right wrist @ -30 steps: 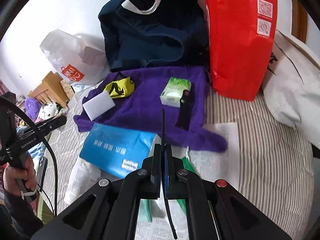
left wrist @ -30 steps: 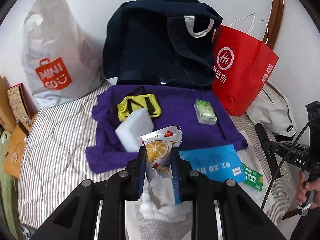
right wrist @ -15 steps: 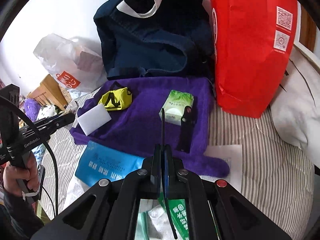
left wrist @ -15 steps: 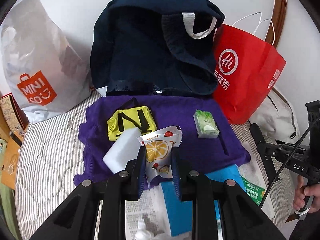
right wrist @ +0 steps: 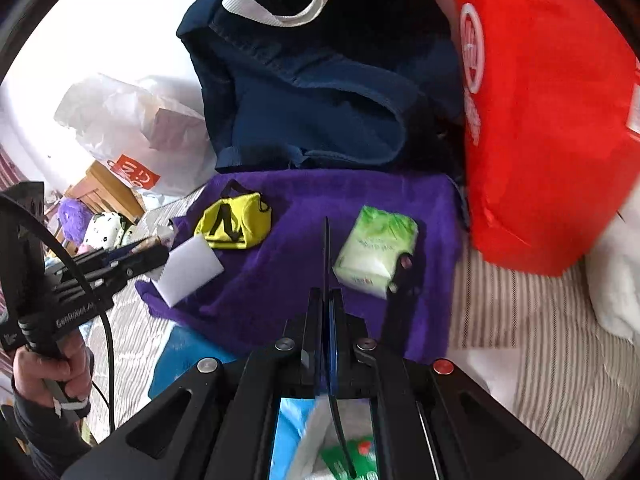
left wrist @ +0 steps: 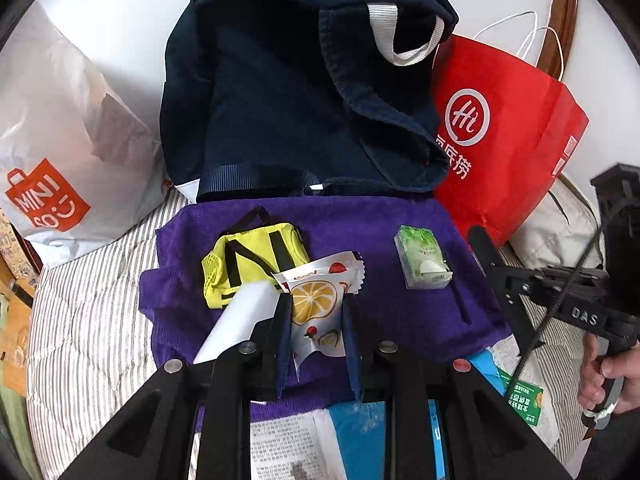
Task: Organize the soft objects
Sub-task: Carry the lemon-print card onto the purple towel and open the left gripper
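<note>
The left gripper (left wrist: 316,312) is clamped on a snack packet (left wrist: 318,304) printed with a lemon slice, held above the purple towel (left wrist: 380,224). The right gripper (right wrist: 326,300) is fully closed on a thin dark strip (right wrist: 327,248). On the towel lie a yellow pouch (left wrist: 248,268), a white sponge (right wrist: 190,272) and a green tissue pack (right wrist: 374,256). Behind stand a navy backpack (left wrist: 288,100), a red paper bag (left wrist: 504,132) and a white plastic bag (left wrist: 72,152); their contents are not visible.

Wall (left wrist: 120,8): plain white, bright and evenly lit, behind the bed.
Bed (left wrist: 92,320): grey-and-white striped quilted cover.
Headboard (left wrist: 566,20): curved brown wood, at the bed's far right corner.
Wooden furniture (right wrist: 106,192): light brown, beyond the bed's left edge.
</note>
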Demonstrator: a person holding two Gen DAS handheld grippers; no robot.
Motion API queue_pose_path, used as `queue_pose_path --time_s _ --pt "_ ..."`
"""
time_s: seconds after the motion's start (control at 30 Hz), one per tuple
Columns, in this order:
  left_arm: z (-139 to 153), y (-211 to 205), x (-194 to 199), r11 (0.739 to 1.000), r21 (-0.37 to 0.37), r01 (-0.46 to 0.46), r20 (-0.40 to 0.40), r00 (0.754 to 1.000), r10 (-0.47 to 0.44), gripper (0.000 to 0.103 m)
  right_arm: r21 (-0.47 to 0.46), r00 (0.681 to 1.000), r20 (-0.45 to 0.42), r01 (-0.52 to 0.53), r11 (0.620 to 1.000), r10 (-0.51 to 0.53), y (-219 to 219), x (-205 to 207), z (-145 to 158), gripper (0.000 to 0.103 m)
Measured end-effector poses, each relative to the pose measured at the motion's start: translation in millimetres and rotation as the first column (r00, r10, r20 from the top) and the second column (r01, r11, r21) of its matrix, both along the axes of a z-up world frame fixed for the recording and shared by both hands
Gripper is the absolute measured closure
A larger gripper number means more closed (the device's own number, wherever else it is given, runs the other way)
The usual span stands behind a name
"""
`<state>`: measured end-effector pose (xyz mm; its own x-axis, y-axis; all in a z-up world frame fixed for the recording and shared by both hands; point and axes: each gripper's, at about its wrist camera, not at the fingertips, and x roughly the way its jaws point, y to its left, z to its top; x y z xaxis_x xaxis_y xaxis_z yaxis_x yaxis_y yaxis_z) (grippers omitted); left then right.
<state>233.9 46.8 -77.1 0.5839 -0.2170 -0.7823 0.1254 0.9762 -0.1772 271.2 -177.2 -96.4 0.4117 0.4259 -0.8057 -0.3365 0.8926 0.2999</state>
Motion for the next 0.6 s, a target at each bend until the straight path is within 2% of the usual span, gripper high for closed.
queue_pose_path --time_s 0.3,0.6 --pt "-5 8 14 1.000 -0.011 -0.001 -0.002 1.000 0.001 0.080 -0.035 0.998 0.013 -0.058 0.998 0.058 29 39 -17 0.100" --pt "-12 15 21 1.000 -0.026 -0.002 -0.008 1.000 0.002 0.080 -0.093 0.990 -0.067 -0.133 0.987 0.127 51 47 -56 0.100"
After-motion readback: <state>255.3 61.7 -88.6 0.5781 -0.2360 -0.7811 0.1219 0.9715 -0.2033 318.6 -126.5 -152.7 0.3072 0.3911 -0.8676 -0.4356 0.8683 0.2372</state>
